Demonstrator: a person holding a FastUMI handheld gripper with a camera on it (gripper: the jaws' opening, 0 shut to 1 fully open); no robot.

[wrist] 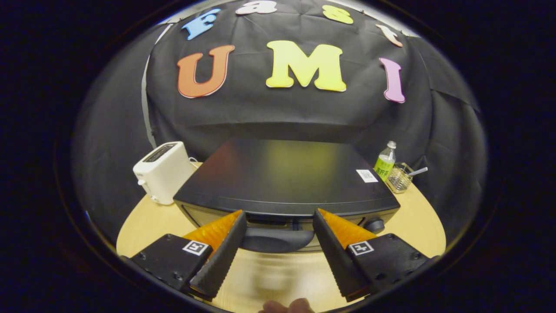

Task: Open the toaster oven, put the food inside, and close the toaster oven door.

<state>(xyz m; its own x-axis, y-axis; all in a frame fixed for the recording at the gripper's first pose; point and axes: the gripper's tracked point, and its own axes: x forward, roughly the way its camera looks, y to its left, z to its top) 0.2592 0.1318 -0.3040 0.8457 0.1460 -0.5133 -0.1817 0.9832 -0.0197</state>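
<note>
Now the gripper (278,217) hangs with fingers spread wide, holding nothing, either side of the door handle (278,239) of the toaster oven (282,178) on the tabletop (425,221); opening looks the step in hand; next, close on the handle and pull down.

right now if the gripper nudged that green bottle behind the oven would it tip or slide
Probably tip: the green bottle is tall and narrow on the wooden table. It looks like light plastic, so little resists a push. The wire basket close beside it might catch it. The gripper is open, its fingers flanking the toaster oven handle, well short of the bottle.
</note>
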